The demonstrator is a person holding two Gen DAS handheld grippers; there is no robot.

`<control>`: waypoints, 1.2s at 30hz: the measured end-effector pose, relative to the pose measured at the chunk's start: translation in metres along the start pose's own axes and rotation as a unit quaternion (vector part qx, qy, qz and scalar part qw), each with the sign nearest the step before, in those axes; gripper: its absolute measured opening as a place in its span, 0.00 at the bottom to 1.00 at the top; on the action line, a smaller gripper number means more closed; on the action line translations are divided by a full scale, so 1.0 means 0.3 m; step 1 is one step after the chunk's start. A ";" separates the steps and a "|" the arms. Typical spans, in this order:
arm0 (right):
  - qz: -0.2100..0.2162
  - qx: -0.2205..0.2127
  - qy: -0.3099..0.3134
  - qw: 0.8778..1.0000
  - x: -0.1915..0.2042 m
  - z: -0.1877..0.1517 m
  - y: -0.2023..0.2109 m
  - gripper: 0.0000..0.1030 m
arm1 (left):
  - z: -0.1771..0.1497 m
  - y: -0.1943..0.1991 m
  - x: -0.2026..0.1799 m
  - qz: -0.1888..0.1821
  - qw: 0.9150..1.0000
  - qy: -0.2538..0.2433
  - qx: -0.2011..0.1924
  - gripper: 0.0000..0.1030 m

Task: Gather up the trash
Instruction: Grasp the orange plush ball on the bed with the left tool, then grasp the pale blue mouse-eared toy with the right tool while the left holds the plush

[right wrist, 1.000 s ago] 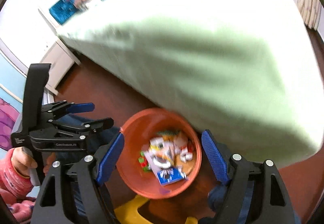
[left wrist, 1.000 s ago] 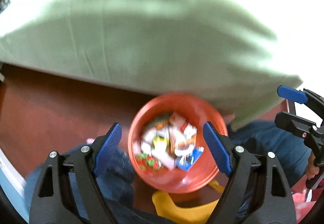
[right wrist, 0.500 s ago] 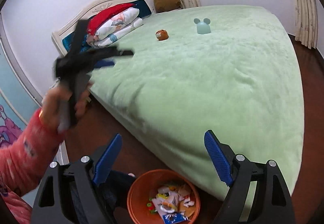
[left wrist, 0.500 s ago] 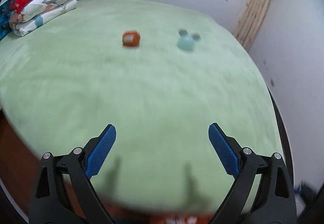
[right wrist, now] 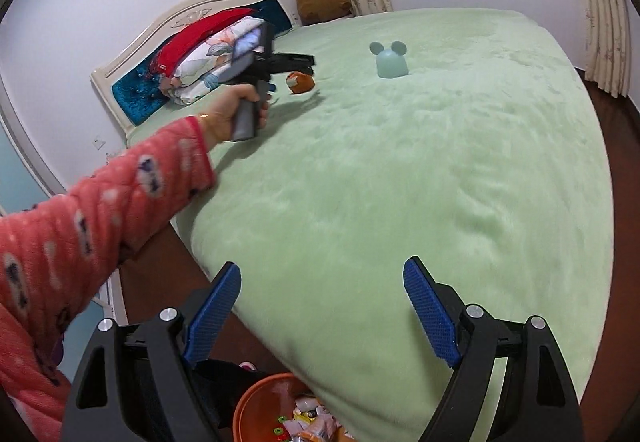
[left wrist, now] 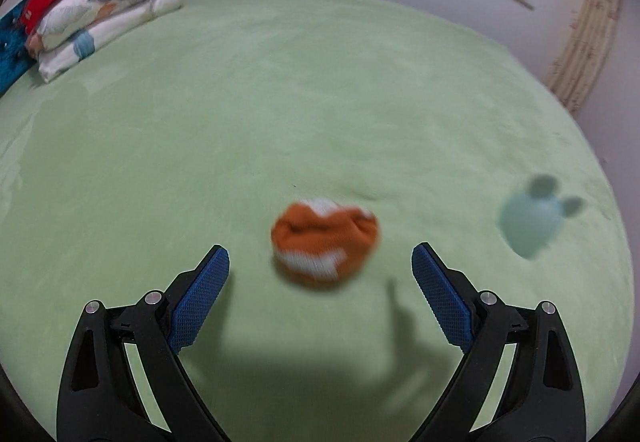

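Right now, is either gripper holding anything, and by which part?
Nothing is held. The left gripper stands open short of the orange-and-white bundle on the bed; the right gripper is open and empty.

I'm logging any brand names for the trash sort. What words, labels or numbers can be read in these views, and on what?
No text can be read.
Wrappers in the orange bin: print too small and cut off.
Red bedding: a pale mark, too blurred to read.
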State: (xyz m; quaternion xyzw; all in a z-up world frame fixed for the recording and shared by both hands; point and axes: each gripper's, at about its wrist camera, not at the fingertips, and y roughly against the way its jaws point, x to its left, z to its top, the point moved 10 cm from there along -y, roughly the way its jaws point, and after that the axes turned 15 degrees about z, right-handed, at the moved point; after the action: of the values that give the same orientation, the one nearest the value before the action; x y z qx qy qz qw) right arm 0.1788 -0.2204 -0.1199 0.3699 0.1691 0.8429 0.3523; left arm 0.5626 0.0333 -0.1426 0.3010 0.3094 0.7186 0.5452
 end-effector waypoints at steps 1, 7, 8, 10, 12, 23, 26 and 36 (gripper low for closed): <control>0.001 0.003 0.003 1.000 -0.007 0.024 -0.009 0.79 | 0.009 -0.018 0.004 0.005 1.000 0.000 0.001 0.71; -0.011 0.005 0.025 1.000 -0.055 0.191 -0.055 0.79 | 0.008 -0.017 0.002 0.006 0.999 -0.037 -0.020 0.33; -0.011 0.003 0.026 1.000 -0.066 0.221 -0.065 0.80 | 0.008 0.000 0.006 0.007 0.999 -0.043 -0.025 0.32; -0.014 -0.002 0.031 0.999 -0.084 0.284 -0.086 0.80 | -0.001 0.036 0.006 0.000 0.998 -0.048 -0.032 0.31; -0.019 -0.007 0.032 0.999 -0.105 0.333 -0.107 0.80 | -0.007 0.071 0.010 0.001 0.998 -0.054 -0.040 0.31; -0.084 -0.021 -0.028 0.996 -0.407 0.701 -0.395 0.81 | -0.085 0.357 0.039 -0.033 0.991 -0.093 -0.089 0.31; -0.090 -0.023 -0.045 0.995 -0.477 0.817 -0.507 0.83 | -0.112 0.411 0.044 -0.049 0.990 -0.096 -0.095 0.31; -0.236 -0.008 -0.037 0.971 -0.631 1.038 -0.841 0.84 | -0.179 0.416 0.085 -0.081 0.991 -0.076 -0.070 0.31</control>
State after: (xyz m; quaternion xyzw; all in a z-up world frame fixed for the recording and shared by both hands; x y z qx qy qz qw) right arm 0.6189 -0.1736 -0.1448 0.3472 0.2319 0.7229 0.5506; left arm 0.4411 0.0252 -0.0774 0.2901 0.2389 0.6670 0.6433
